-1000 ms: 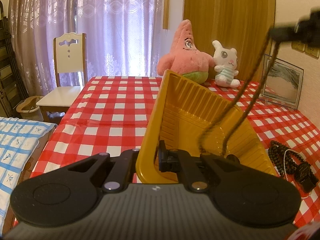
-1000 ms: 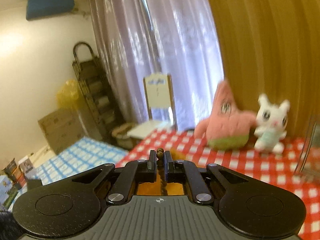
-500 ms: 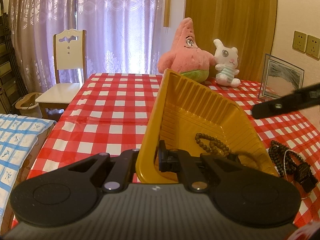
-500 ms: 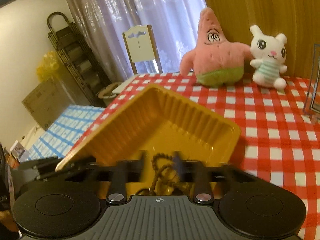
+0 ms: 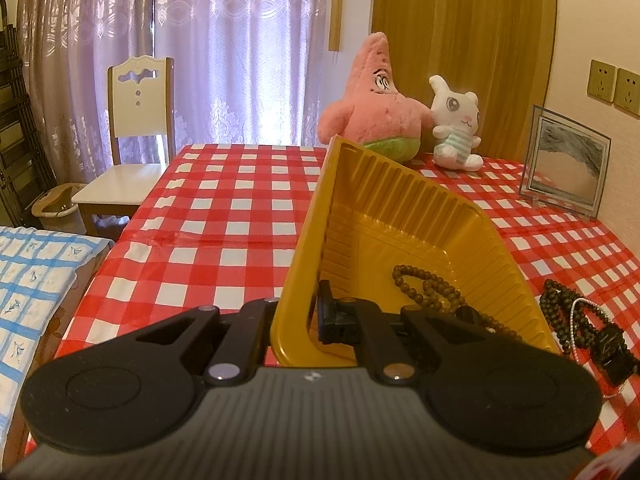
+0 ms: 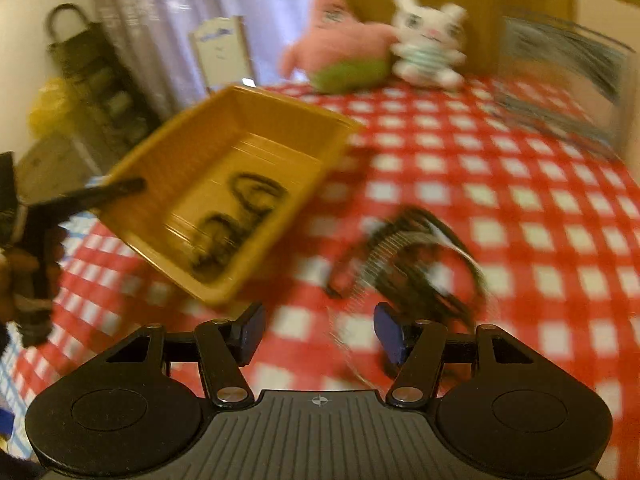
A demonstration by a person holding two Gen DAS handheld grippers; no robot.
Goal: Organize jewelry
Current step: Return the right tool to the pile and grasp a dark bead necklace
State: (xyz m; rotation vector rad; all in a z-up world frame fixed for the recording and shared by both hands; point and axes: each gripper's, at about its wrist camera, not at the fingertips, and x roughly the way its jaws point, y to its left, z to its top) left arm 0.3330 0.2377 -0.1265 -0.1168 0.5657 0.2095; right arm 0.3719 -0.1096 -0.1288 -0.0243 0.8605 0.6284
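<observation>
My left gripper is shut on the near rim of a yellow plastic tray and holds it tilted above the table. A brown bead necklace lies inside the tray; it also shows in the blurred right wrist view inside the tray. My right gripper is open and empty, low over the table just in front of a pile of dark bead strands and a pearl strand. That pile lies right of the tray in the left wrist view.
A red-and-white checked cloth covers the table. A pink starfish plush, a white bunny plush and a glass picture frame stand at the back. A white chair is at the far left corner.
My right gripper let the brown necklace drop into the tray, opened, and swung down to the right toward the pile on the cloth. The left gripper and tray have stayed put.
</observation>
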